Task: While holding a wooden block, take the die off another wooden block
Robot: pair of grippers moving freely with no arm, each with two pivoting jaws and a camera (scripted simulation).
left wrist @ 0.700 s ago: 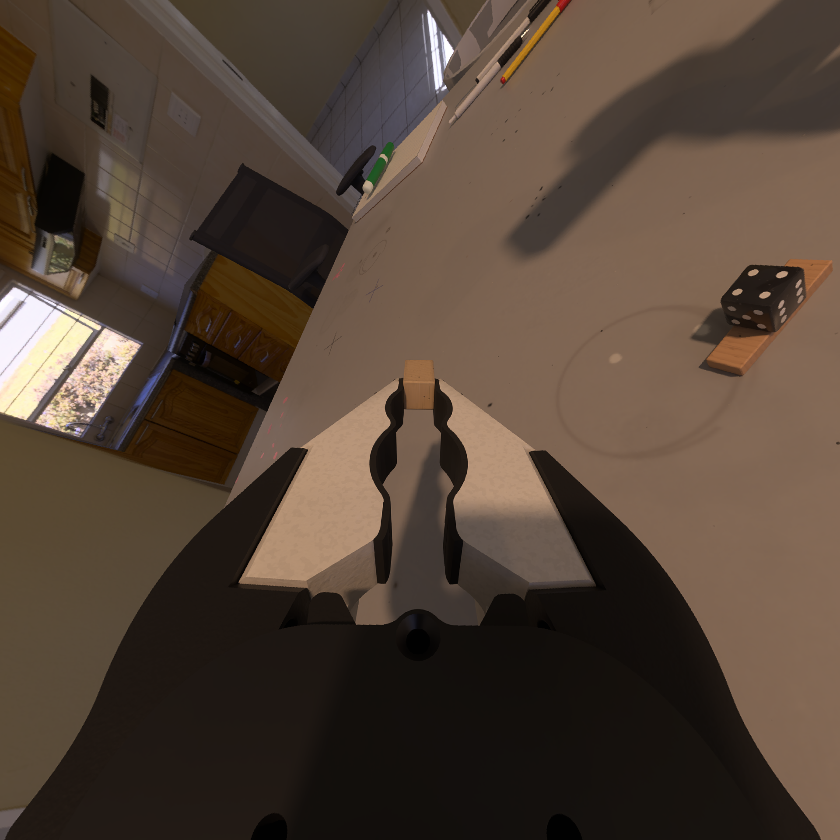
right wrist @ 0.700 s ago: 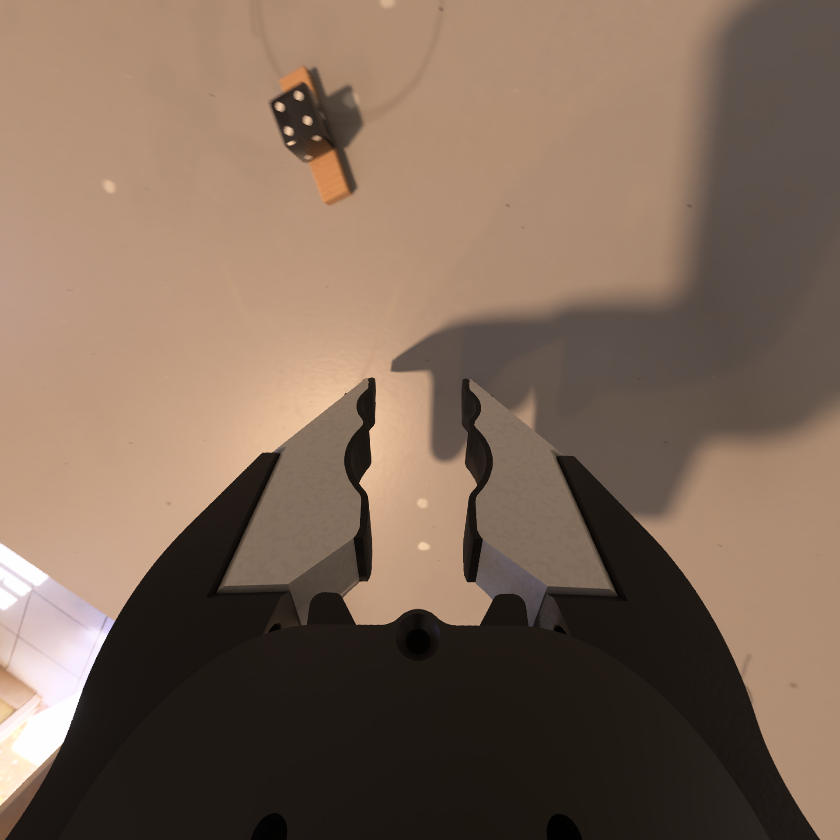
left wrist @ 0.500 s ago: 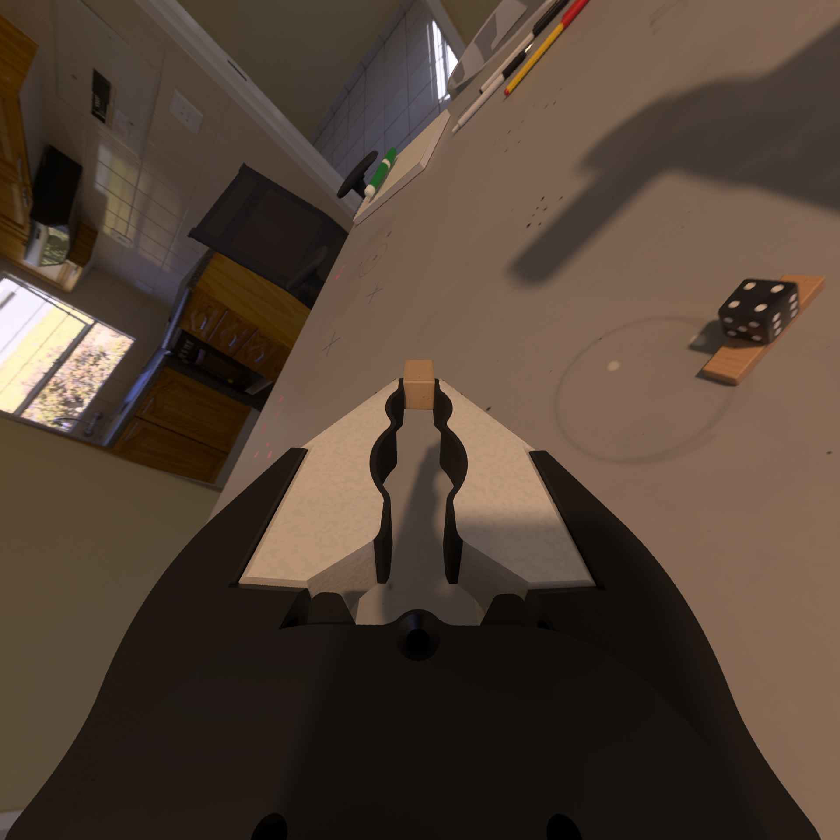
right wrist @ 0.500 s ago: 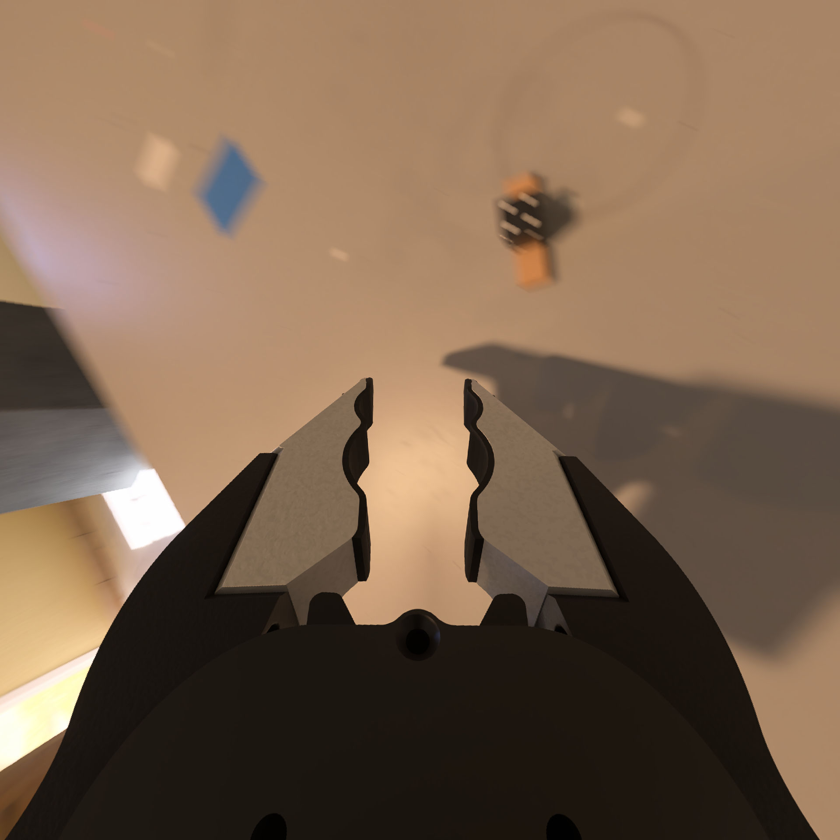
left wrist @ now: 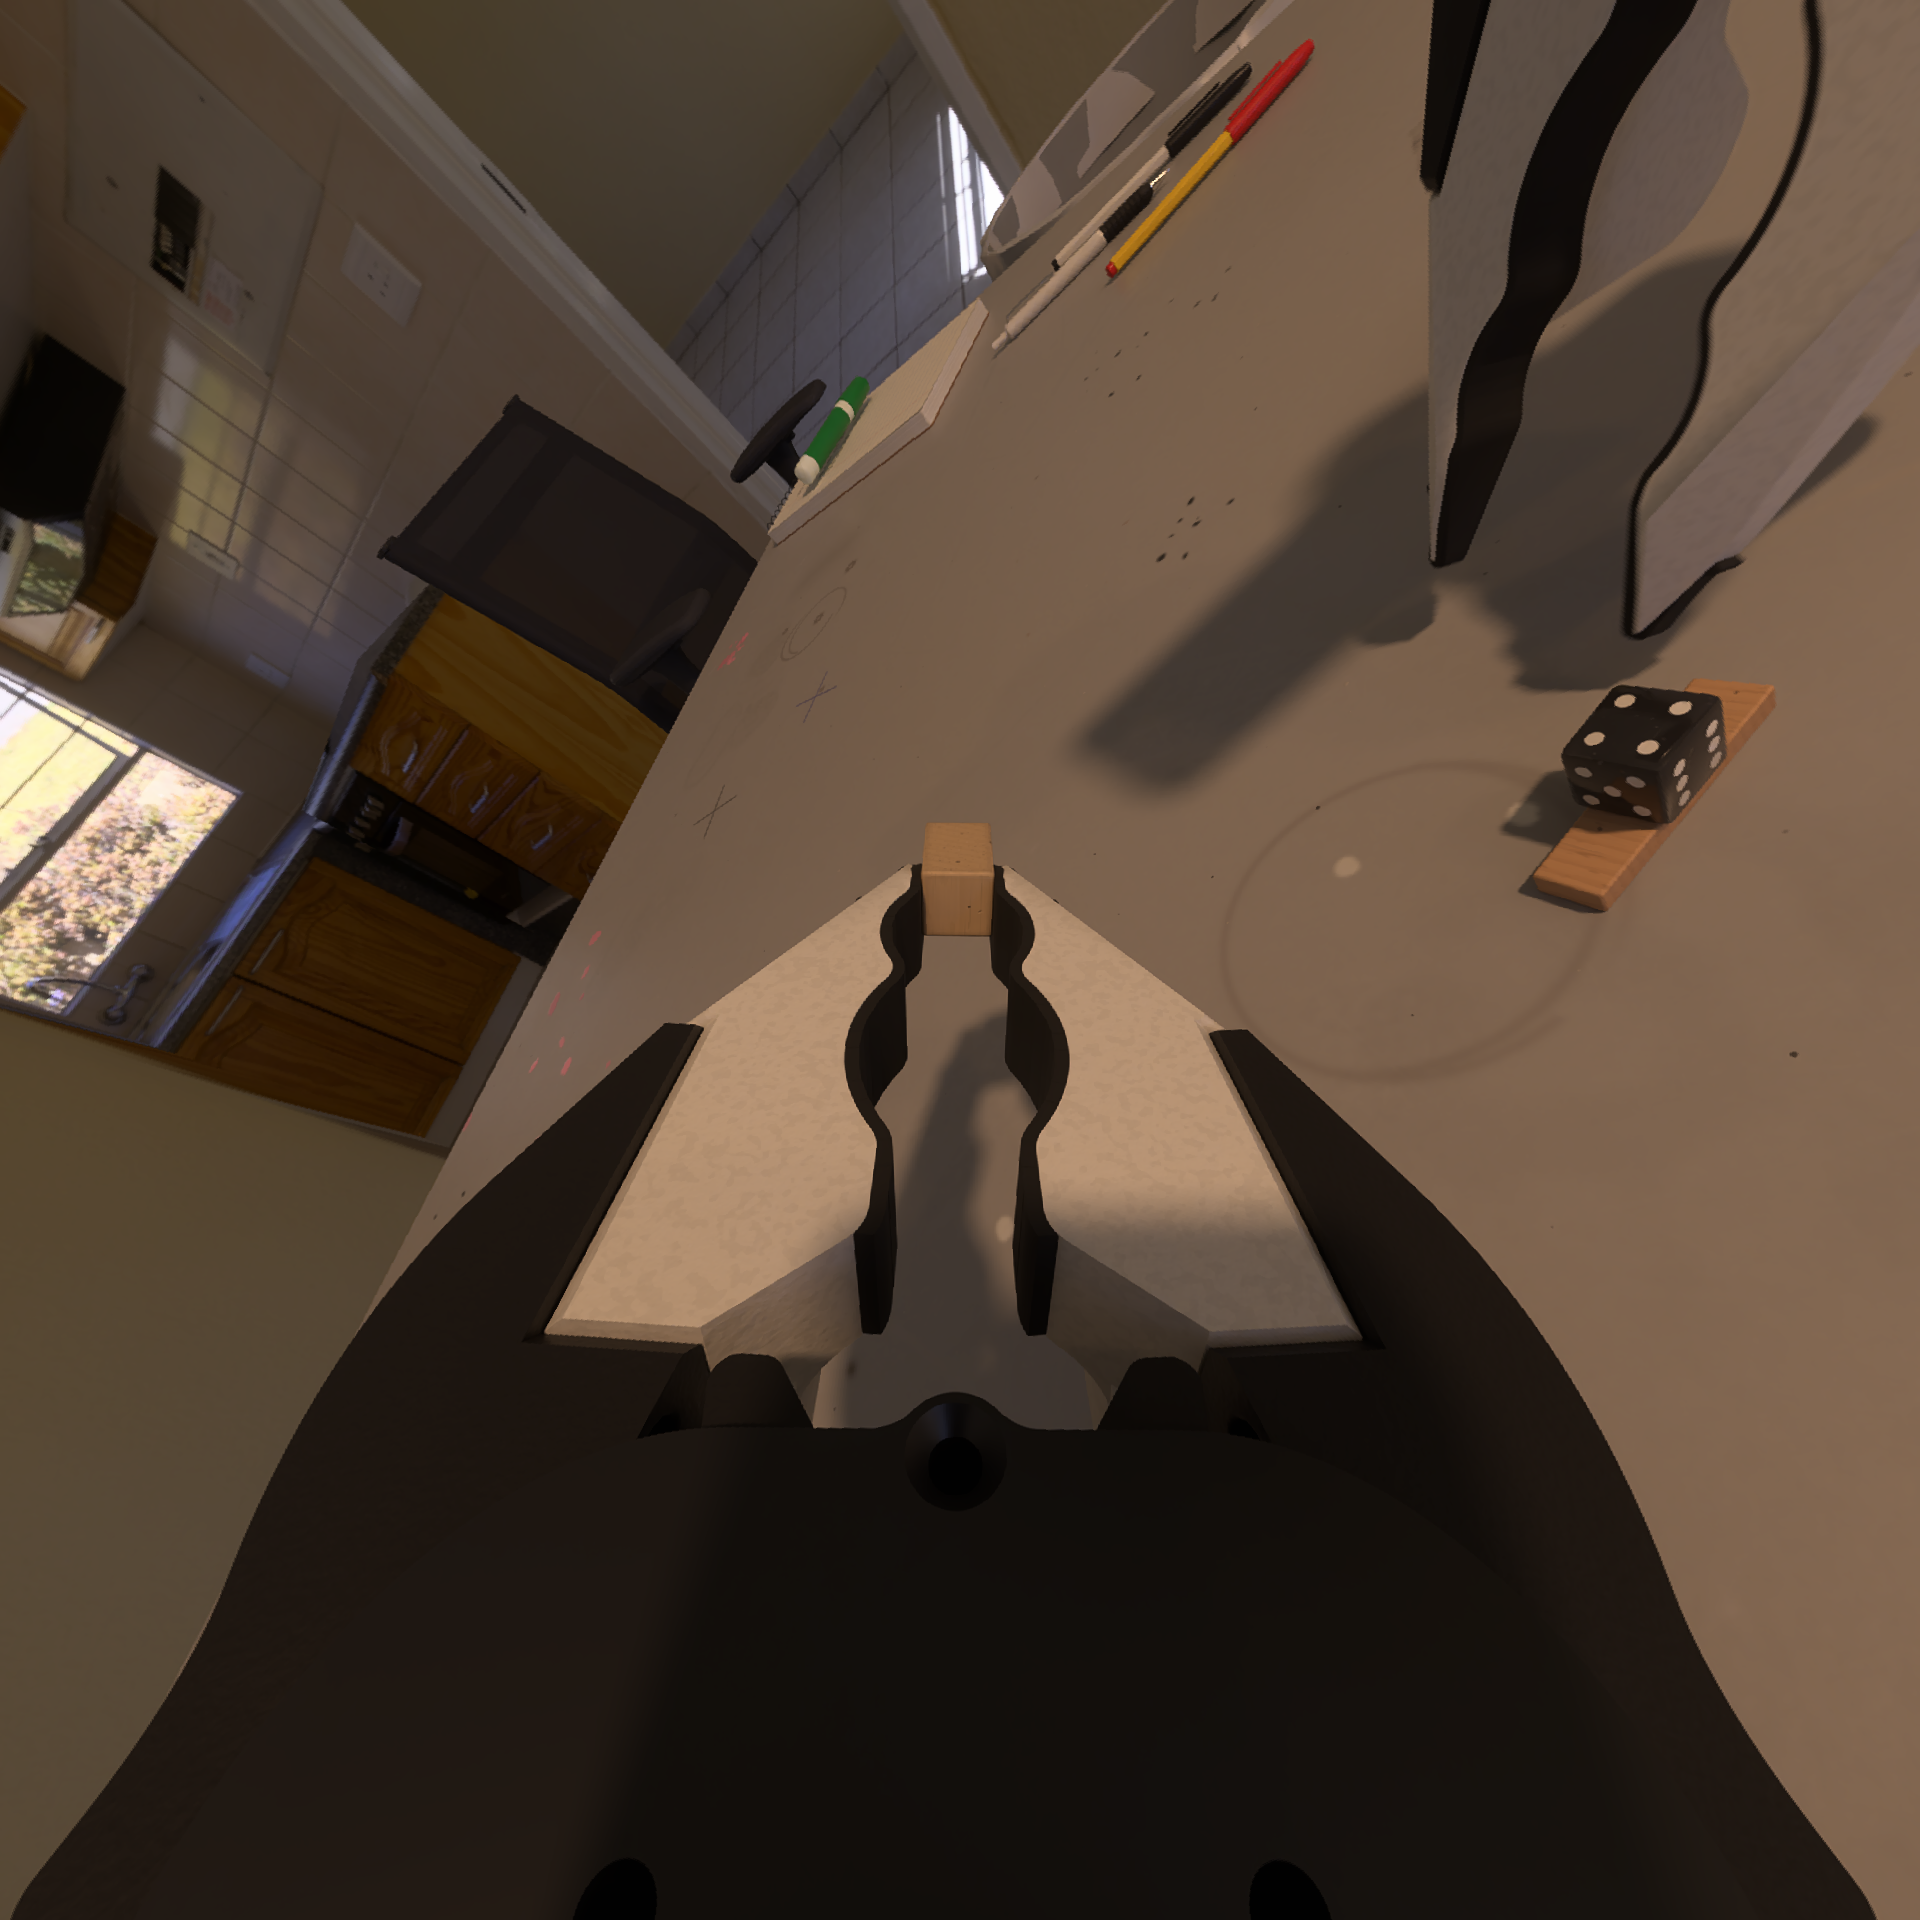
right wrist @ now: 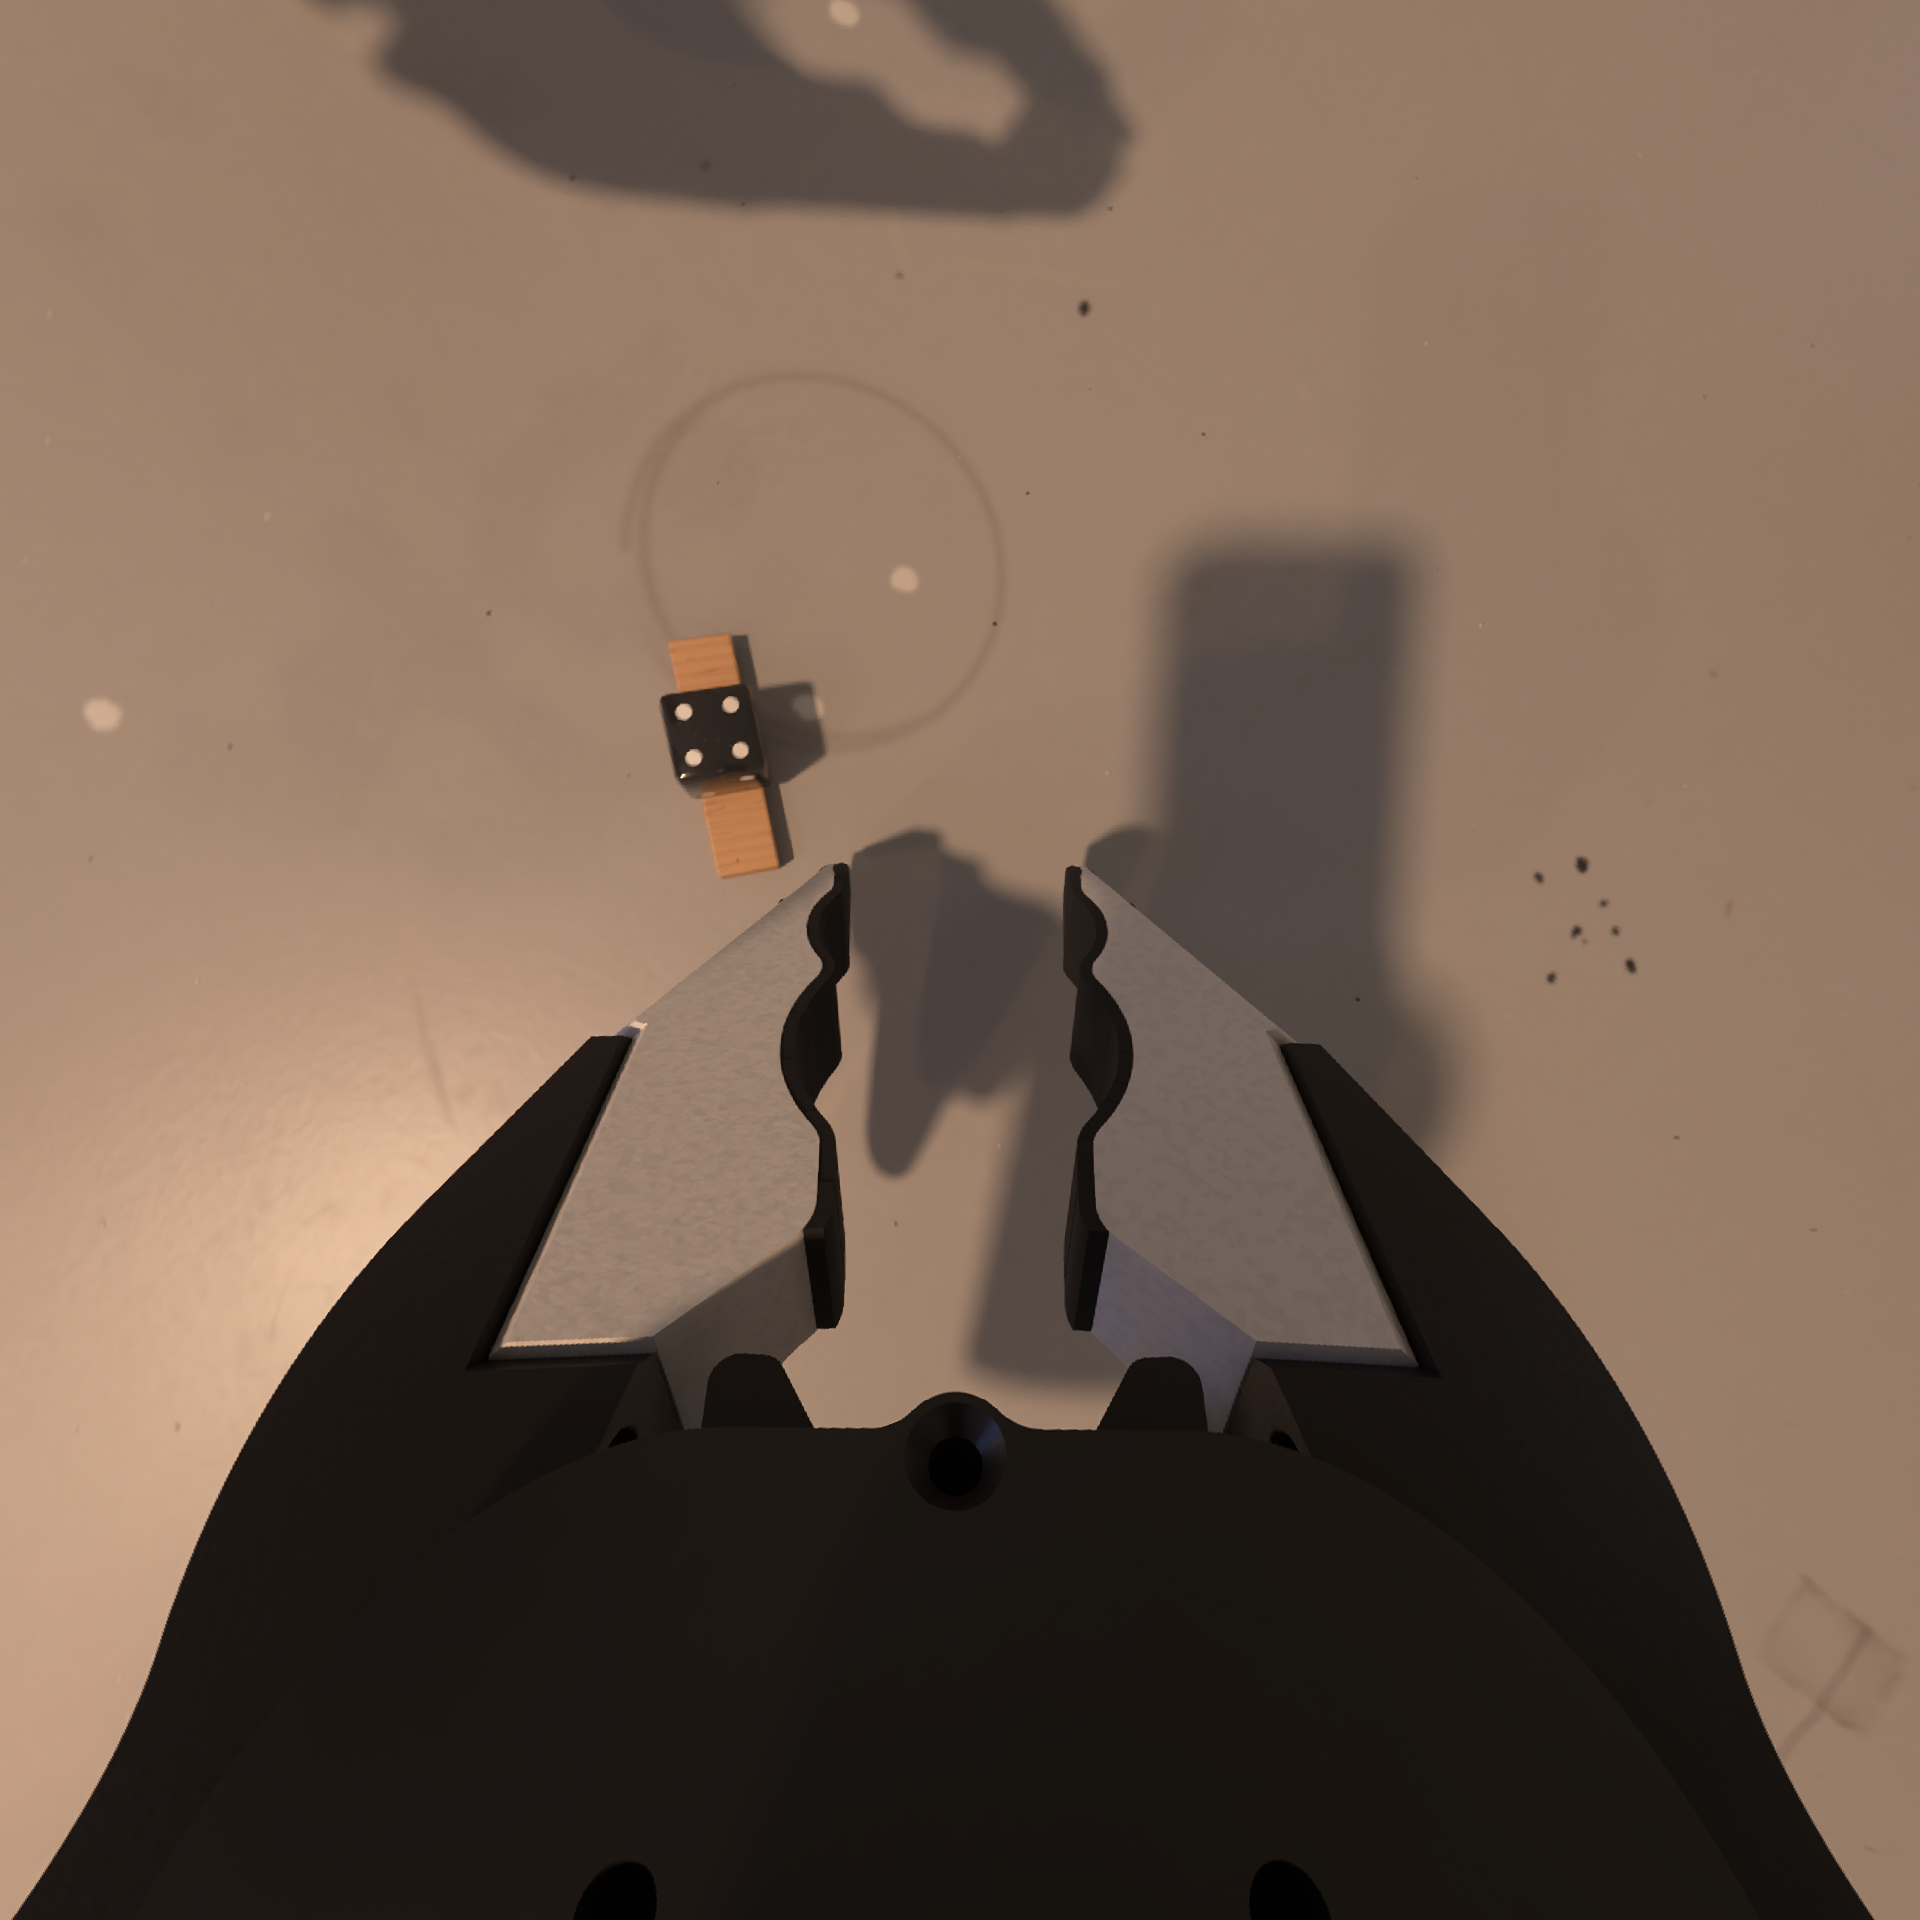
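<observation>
My left gripper (left wrist: 958,883) is shut on a small light wooden block (left wrist: 957,878), held at the fingertips above the table. A black die with white pips (left wrist: 1642,755) sits on a flat wooden block (left wrist: 1605,862) lying on the table, to the right in the left wrist view. My right gripper (right wrist: 956,883) is open and empty, pointing down at the table. In its view the die (right wrist: 712,740) on the block (right wrist: 740,836) lies just ahead and left of its fingertips. The right gripper also shows in the left wrist view (left wrist: 1538,561), hanging above and behind the die.
A faint drawn circle (right wrist: 821,561) marks the beige table beside the flat block. Pens and a pencil (left wrist: 1174,182), a pad with a green marker (left wrist: 831,436) and a grey bowl (left wrist: 1081,156) lie at the far edge. The table edge (left wrist: 582,935) runs along the left.
The right gripper has swung over and come down near the die, now entering the left wrist view. The left gripper has stayed almost still with its block.
</observation>
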